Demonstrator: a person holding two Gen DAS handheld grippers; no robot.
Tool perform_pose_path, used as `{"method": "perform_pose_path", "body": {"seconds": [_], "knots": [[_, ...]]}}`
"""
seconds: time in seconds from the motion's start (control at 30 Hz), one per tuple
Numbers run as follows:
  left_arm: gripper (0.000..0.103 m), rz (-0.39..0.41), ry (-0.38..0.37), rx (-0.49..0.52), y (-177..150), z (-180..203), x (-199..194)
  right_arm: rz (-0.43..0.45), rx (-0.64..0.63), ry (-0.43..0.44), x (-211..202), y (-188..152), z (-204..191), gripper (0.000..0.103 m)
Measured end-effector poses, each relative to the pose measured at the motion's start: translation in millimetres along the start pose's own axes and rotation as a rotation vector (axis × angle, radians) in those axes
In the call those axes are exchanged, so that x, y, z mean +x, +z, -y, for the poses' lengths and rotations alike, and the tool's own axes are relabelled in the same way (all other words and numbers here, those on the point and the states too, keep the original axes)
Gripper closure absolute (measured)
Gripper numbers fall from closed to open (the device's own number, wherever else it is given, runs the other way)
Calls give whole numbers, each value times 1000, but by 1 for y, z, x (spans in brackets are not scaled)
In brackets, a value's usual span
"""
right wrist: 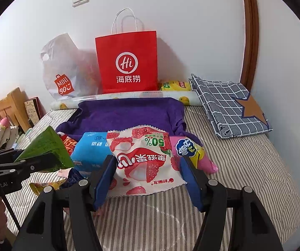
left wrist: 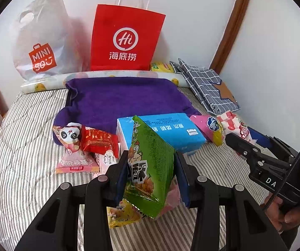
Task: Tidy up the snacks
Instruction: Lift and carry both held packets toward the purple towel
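My left gripper (left wrist: 152, 153) is shut on a green snack packet (left wrist: 150, 146) with a cartoon chicken, held upright above the striped bed. In the right wrist view this left gripper (right wrist: 30, 156) and its green packet (right wrist: 45, 144) show at the left. My right gripper (right wrist: 147, 158) is shut on a white and red strawberry packet (right wrist: 143, 161), blue pads against both its sides. From the left wrist view the right gripper (left wrist: 244, 136) enters from the right with that packet (left wrist: 231, 123) at its tip.
Panda (left wrist: 70, 136), red (left wrist: 97, 140) and pink-and-yellow (left wrist: 210, 127) packets flank a blue tissue pack (left wrist: 166, 129) on the striped bed (left wrist: 24, 156). Behind lie a purple towel (left wrist: 124, 98), a red paper bag (left wrist: 126, 39), a white plastic bag (left wrist: 41, 41) and a checked cloth (left wrist: 208, 83).
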State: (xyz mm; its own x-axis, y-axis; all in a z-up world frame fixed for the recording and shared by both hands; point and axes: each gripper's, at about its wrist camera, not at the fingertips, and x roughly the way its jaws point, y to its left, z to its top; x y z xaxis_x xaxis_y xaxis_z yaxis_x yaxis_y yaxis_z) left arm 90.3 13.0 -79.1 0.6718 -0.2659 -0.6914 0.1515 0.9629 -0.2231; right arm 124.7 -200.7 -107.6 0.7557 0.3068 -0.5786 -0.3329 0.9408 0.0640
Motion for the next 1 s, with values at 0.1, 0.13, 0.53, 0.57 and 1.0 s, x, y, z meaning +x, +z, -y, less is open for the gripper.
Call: {"method": "perform_pose_path", "body": {"seconds": [0.1, 0.13, 0.53, 0.57, 1.0], "knots": [[61, 2, -2, 1, 6, -1, 3, 3, 0, -1, 4, 6, 1, 42], [61, 2, -3, 2, 8, -1, 5, 4, 0, -1, 5, 8, 1, 42], [61, 14, 8, 9, 41, -14, 24, 23, -6, -20, 31, 37, 3, 42], [61, 14, 10, 6, 44, -16, 25, 25, -7, -22, 34, 41, 4, 42], [61, 19, 66, -32, 96, -43, 38, 17, 7, 2, 70, 91, 9, 42]]}}
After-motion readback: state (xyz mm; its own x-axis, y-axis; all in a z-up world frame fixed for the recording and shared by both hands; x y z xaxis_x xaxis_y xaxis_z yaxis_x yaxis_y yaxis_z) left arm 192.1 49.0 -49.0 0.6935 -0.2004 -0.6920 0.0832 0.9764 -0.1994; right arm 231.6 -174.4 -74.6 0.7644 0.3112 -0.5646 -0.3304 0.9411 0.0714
